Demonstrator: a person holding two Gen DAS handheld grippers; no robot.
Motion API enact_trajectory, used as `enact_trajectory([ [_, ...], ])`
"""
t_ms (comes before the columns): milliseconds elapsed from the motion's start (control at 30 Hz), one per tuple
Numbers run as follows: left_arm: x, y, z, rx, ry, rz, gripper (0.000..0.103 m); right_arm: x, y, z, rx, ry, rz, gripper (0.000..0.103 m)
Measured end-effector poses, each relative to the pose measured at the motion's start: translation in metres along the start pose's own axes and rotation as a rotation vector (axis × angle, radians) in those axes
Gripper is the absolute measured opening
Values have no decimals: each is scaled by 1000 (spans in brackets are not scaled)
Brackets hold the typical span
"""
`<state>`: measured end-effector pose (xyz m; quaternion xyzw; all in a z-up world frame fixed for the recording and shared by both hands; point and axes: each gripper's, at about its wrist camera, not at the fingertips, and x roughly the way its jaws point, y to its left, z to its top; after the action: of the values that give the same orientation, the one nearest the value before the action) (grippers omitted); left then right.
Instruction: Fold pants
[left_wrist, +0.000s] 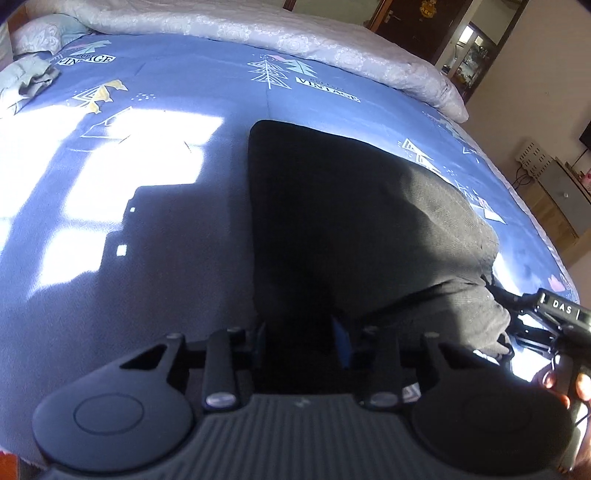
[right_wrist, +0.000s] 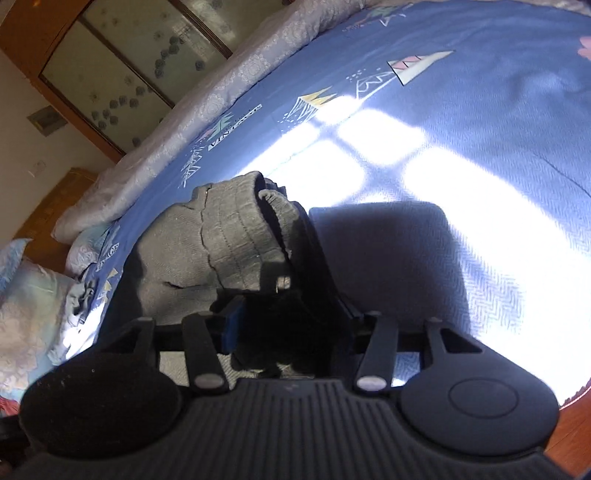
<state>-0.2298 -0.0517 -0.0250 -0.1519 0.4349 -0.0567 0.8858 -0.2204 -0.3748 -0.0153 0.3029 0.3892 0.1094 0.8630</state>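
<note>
Dark grey pants (left_wrist: 351, 221) lie lengthwise on the blue patterned bedsheet (left_wrist: 166, 266), running away from my left gripper (left_wrist: 301, 336). That gripper sits low at their near end, shut on the dark cloth that fills the gap between its fingers. My right gripper (left_wrist: 517, 325), held by a hand (left_wrist: 576, 387), is at the pants' right edge. In the right wrist view the ribbed waistband (right_wrist: 236, 232) lies just ahead, and my right gripper (right_wrist: 291, 325) stands open with a shadowed bunch of pants cloth between its fingers.
A pale quilt (left_wrist: 295, 33) is rolled along the bed's far side, with a pillow (left_wrist: 37, 33) and a crumpled grey cloth (left_wrist: 29, 74) at the far left. Sunlit patches cross the sheet (right_wrist: 461, 206). The bed's edge and wooden floor (right_wrist: 576, 417) are close on the right.
</note>
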Motion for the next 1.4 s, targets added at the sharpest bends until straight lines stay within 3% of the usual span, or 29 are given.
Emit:
enact_trajectory([
  [100, 0, -1, 0, -4, -4, 7, 36, -2, 1, -5, -18, -21, 3, 53],
  [267, 2, 0, -3, -17, -4, 44, 54, -8, -9, -5, 67, -23, 43, 57],
  [400, 1, 8, -2, -60, 10, 18, 56, -22, -18, -5, 161, 7, 88, 62],
  [533, 3, 6, -1, -36, 5, 49, 64, -36, -25, -3, 250, 30, 110, 67],
  [733, 3, 2, -1, -25, 6, 68, 67, -44, -32, -8, 332, 31, 122, 70],
  [1400, 7, -5, -2, 31, -14, 134, 82, -43, -44, -9, 323, 57, 185, 77],
])
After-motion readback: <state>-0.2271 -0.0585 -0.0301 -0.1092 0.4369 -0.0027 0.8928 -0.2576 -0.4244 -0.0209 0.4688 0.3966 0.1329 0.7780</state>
